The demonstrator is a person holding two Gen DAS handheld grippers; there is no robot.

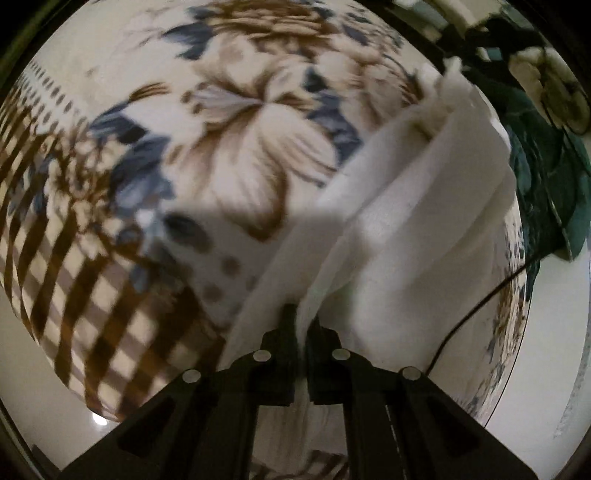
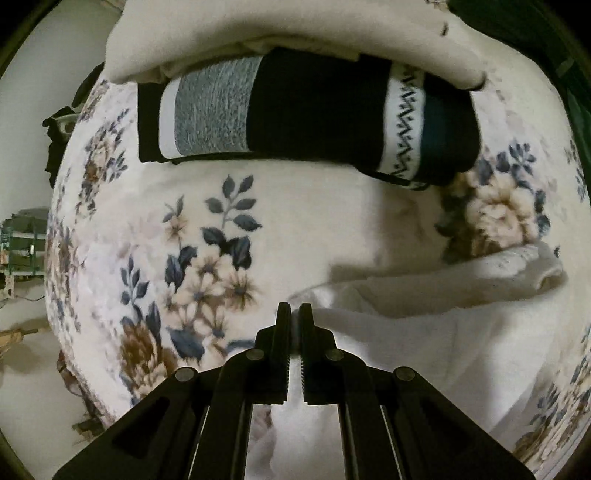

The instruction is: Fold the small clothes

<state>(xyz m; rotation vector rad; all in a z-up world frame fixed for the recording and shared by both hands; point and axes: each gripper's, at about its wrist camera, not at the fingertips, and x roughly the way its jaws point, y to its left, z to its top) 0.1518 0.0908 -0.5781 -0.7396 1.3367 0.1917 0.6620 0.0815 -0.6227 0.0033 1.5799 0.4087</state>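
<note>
I've got both hand-held grippers, left [image 1: 303, 317] & right [image 2: 294, 314], pinched on the white cloth [image 1: 406, 206], prob. its edge, so I'd lift evenly w/ corners level.

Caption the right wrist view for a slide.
Right gripper pinching white cloth on floral blanket.

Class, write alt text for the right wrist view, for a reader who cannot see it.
The right gripper pinches the edge of a white cloth lying on a floral blanket. Beyond it lies a row of folded dark and grey garments, partly under a cream cloth.
</note>
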